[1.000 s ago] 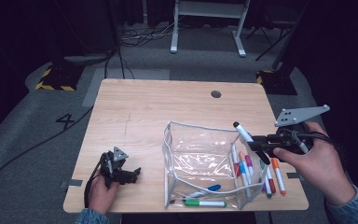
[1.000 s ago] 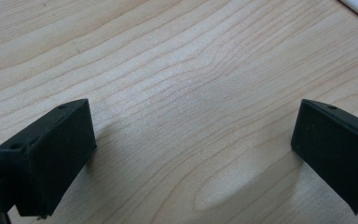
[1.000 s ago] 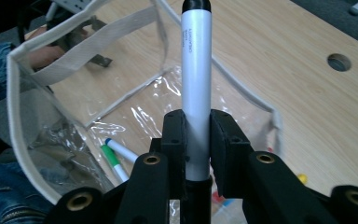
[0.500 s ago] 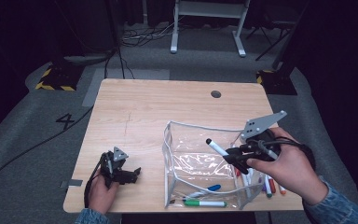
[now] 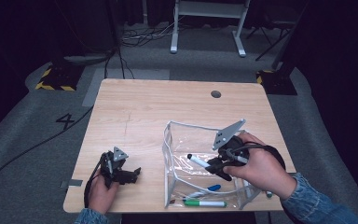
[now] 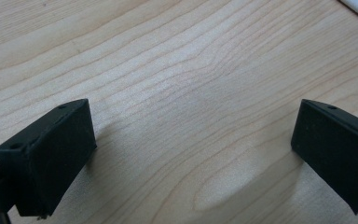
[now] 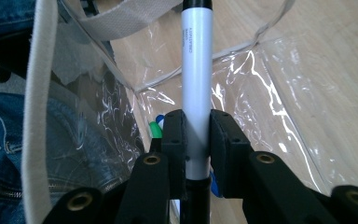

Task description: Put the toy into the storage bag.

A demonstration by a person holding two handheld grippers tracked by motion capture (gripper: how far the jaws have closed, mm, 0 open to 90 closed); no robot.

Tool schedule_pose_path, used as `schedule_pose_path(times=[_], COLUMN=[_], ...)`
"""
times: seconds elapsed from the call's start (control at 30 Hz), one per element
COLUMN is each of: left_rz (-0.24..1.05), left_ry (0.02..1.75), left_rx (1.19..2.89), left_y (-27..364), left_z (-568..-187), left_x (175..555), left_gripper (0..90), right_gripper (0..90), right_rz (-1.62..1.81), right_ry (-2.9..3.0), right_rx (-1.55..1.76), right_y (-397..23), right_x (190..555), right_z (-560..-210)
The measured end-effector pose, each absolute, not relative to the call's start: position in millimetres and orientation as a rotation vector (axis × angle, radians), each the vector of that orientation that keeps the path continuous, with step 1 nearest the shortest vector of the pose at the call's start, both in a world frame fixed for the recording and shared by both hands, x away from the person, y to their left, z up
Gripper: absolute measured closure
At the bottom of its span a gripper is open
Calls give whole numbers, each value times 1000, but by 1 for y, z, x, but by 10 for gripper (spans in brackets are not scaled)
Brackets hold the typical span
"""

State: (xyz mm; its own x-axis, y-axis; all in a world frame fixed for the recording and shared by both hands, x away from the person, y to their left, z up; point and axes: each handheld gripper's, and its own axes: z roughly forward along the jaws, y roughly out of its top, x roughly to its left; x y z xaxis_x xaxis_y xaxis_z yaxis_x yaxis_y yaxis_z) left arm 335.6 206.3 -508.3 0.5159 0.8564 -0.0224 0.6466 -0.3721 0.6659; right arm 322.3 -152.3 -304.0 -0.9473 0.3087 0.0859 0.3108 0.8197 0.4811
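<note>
The far and left desk [image 5: 158, 107] lay bare and passable, while the upright clear pouch [image 5: 177, 140] and its white-trimmed walls blocked the near right.

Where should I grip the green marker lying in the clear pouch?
Take the green marker at mid-barrel, from above through the clear pouch's open top, jaws across its width. It lies flat along the near wall, beside a blue marker, so side approaches look blocked.

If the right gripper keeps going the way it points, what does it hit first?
Probably the clear pouch: the right gripper, shut on the black-capped marker, aims into the open pouch, so the marker's tip would likely meet its plastic inside first. Depth is uncertain.
</note>
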Motion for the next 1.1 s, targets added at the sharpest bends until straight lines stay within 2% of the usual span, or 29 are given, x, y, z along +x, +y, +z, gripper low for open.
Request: schedule_pose_path(times=[0.47,1.1], left_rz=[439,438], left_ry=[1219,1220], left_rx=[2139,2137], left_y=[206,206], left_z=[-508,-508], left_x=[336,336], left_gripper=[0,0], right_gripper=[768,767], right_rz=[-547,-331], right_ry=[-2964,-2952], right_rx=[-412,-238], right_y=[-127,-113], right_x=[329,333], right_z=[-344,-383])
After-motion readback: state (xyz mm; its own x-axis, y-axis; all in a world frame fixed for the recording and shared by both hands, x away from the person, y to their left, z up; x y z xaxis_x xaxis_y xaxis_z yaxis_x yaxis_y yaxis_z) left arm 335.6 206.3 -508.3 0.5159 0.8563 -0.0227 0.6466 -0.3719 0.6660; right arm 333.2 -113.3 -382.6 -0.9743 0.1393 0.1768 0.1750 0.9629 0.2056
